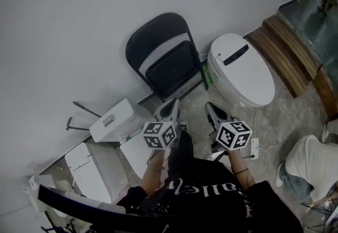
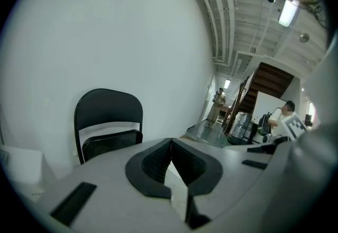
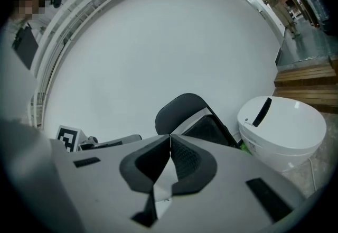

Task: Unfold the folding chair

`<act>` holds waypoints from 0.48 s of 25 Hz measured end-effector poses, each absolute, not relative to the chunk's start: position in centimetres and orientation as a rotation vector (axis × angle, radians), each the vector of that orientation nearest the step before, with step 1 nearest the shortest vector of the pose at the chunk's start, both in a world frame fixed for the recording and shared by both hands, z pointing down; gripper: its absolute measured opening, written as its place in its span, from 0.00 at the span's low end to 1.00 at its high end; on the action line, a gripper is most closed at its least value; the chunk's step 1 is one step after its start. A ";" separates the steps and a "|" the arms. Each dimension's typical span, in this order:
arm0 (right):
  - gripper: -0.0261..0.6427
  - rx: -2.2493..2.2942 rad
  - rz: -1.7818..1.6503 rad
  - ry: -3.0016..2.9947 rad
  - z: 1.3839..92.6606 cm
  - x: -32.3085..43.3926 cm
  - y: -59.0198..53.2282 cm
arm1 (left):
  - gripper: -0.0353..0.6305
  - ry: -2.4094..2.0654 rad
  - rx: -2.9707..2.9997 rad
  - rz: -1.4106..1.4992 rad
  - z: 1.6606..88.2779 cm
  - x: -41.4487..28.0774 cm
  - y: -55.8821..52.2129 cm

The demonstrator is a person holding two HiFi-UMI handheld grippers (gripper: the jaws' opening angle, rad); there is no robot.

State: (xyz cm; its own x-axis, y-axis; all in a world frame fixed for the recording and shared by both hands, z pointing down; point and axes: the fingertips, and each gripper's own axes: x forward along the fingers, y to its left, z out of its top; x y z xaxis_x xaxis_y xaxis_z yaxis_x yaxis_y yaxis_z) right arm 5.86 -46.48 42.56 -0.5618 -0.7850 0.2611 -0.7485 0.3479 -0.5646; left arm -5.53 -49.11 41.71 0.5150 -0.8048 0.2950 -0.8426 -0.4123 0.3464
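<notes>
The folding chair [image 1: 168, 57] stands folded against the white wall [image 1: 63, 26], its black seat swung up flat below the rounded backrest. Just right of the chair sits a white toilet [image 1: 242, 71] with its lid down. At the chair's lower left, a white box-shaped casing [image 1: 113, 122] lies by the wall. Farther right of the chair, beyond the toilet, are wooden steps [image 1: 288, 49].

The left hand-held gripper [image 1: 172, 104] is held in front of the chair, near it but not touching, with its jaws pressed together and nothing between them. The right hand-held gripper [image 1: 209, 107] is alongside, on the side of the chair nearer the toilet, and its jaws are likewise closed and empty. Both point toward the chair. In the left gripper view the chair sits left of the closed jaws. In the right gripper view it rises just above them.

Far right of the chair, a person in a light top [image 1: 311, 163] crouches on the stone floor [image 1: 285, 115].
</notes>
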 end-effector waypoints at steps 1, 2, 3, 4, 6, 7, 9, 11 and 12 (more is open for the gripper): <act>0.06 -1.447 -1.017 2.533 42.7 5.2 -47.9 | 0.06 -1.352 2.309 0.118 41.7 -6.3 -50.8; 0.06 -1.451 -1.021 2.530 42.7 4.4 -49.4 | 0.06 -1.355 2.309 0.124 41.7 -7.1 -52.6; 0.06 -1.454 -1.026 2.524 42.8 3.7 -50.8 | 0.06 -1.357 2.312 0.132 41.6 -7.9 -54.2; 0.06 -1.454 -1.033 2.514 42.8 2.9 -52.3 | 0.06 -1.357 2.318 0.143 41.5 -8.7 -55.7; 0.06 -1.450 -1.052 2.490 42.7 1.3 -55.3 | 0.06 -1.348 2.340 0.175 41.4 -10.1 -58.8; 0.06 -1.449 -1.062 2.478 42.7 0.5 -56.8 | 0.06 -1.344 2.352 0.193 41.4 -10.9 -60.3; 0.06 -1.453 -1.078 2.455 42.6 -1.0 -59.8 | 0.06 -1.334 2.373 0.220 41.5 -12.4 -63.2; 0.06 -1.469 -1.086 2.436 42.7 -2.2 -62.5 | 0.06 -1.310 2.379 0.233 41.7 -13.8 -65.8; 0.06 -1.478 -1.088 2.429 42.8 -2.8 -63.7 | 0.06 -1.294 2.377 0.235 42.0 -14.4 -66.9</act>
State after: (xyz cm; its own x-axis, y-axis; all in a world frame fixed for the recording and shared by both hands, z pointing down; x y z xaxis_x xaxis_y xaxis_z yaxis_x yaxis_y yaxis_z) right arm -2.77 -63.72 42.83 -0.5250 -0.8075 0.2689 -0.7385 0.2750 -0.6157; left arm -14.37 -66.92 41.96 0.5519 -0.7610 0.3410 -0.8323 -0.4772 0.2821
